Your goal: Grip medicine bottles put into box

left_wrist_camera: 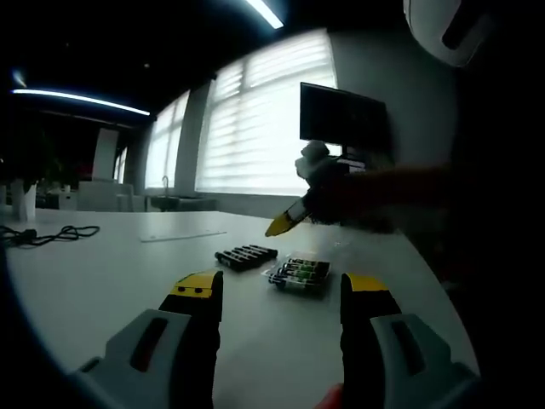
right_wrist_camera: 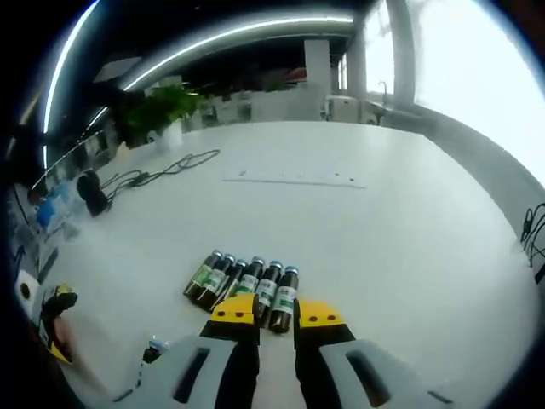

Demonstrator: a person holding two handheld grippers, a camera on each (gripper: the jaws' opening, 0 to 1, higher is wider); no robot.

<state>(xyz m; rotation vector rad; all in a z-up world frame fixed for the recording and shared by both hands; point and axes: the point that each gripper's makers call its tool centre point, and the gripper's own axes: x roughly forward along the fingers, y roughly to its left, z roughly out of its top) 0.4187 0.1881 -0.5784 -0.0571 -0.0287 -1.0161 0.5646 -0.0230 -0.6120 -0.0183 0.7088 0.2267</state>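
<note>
**Grippers closing in on row of medicine bottles**

Yellow-tipped jaws of the right gripper [right_wrist_camera: 277, 317] are hovering just short of a row of medicine bottles [right_wrist_camera: 243, 285] lying side by side on the white table [right_wrist_camera: 383, 221], caps pointing away. The jaws are standing narrowly parted with nothing between them, apparently lining up on the bottle nearest their tips so one can be pinched out of the row.

Seen from the left gripper view, the left gripper [left_wrist_camera: 283, 294] is hanging wide open and empty above the table [left_wrist_camera: 94, 273], well back from the bottles [left_wrist_camera: 247, 255], likely waiting its turn. Just beside that row, a clear box [left_wrist_camera: 300, 274] is sitting with several green-labelled bottles already inside, placed close so each transfer stays short. Beyond it, the right gripper [left_wrist_camera: 285, 223] is angling down toward the table from the right.

A black cable [right_wrist_camera: 157, 170] is trailing across the far side, clear of the work.
</note>
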